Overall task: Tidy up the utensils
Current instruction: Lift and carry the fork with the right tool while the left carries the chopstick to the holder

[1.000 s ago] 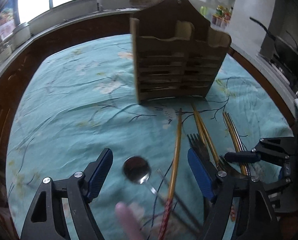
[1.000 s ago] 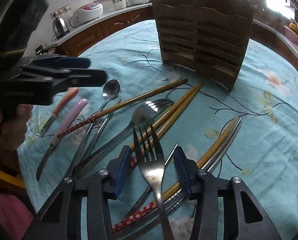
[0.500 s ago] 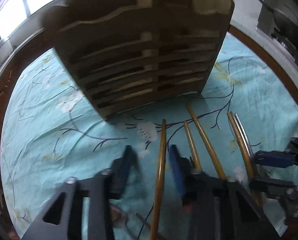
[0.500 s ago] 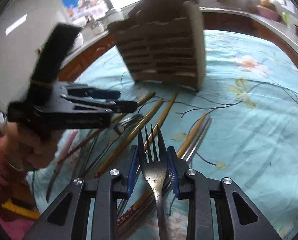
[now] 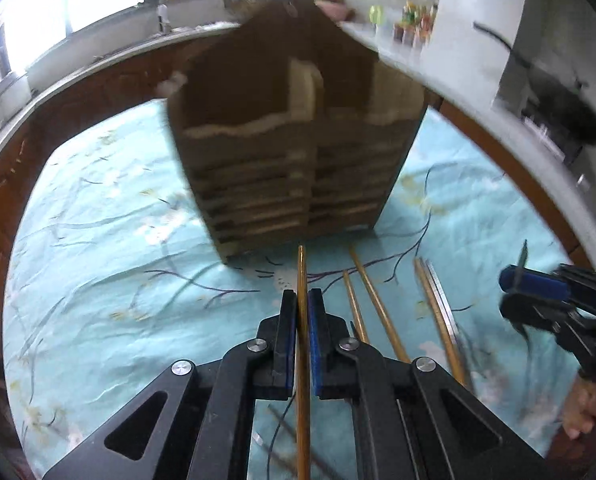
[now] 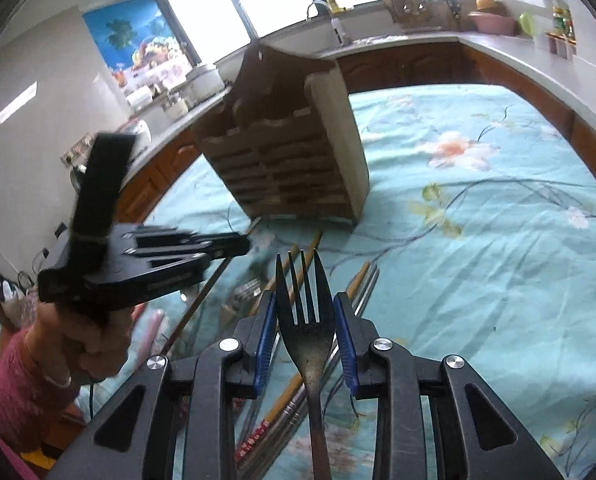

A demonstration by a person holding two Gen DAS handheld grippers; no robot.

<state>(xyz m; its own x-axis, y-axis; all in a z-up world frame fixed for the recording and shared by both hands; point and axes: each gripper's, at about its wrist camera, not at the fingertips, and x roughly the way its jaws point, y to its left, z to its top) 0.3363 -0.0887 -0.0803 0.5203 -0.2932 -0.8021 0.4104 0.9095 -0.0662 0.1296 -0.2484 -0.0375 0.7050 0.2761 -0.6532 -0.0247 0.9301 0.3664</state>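
Wooden utensil caddy (image 5: 294,168) stood on tablecloth (image 5: 98,280) — contents unseen. Left gripper (image 5: 302,300) clamped chopstick (image 5: 302,360) just before caddy base. Right gripper (image 6: 305,312) gripped fork (image 6: 303,320) — open cloth rightward.

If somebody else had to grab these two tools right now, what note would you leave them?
Left gripper: shut on a wooden chopstick.
Right gripper: shut on a fork, prongs pointing forward.
Wooden holder stands on the blue tablecloth; nothing visibly in it yet.
More chopsticks lie on the cloth in front of the holder.
Left to do: put the fork and chopstick in, then the rest.
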